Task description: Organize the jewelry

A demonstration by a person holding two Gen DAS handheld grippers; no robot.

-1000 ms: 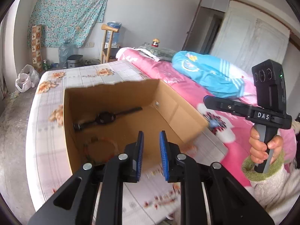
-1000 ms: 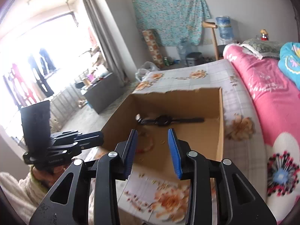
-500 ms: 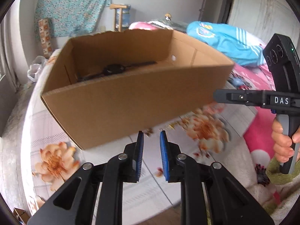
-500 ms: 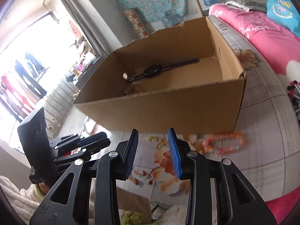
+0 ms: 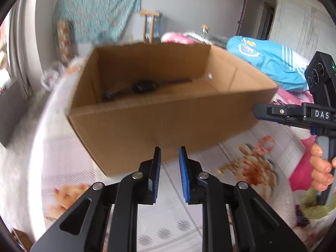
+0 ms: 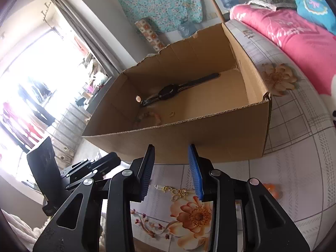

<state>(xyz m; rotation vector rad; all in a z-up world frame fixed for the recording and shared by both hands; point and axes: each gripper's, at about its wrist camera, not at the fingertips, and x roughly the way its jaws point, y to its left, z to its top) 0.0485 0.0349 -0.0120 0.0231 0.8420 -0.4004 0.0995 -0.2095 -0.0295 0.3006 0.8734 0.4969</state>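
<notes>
- Sitting on the floral tabletop (image 6: 294,157), the cardboard box (image 6: 210,134) holds a black wristwatch (image 6: 168,92), a beaded bracelet (image 6: 147,116) and a small gold ring (image 6: 171,114).
- Left tool (image 5: 169,153) hovers just short of the box's near wall, blue pads slightly apart, gripping nothing.
- Right tool (image 6: 171,151) is spread, empty too.
- Gold necklace (image 6: 176,191) lies on the tabletop right under the right tool, outside the box; an orange bead piece (image 6: 271,189) sits nearby.

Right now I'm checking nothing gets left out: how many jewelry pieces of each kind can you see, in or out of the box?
Watch: 1
Bead bracelets: 2, one partly hidden outside the box
Ring: 1
Gold chain: 1
Total: 5
</notes>
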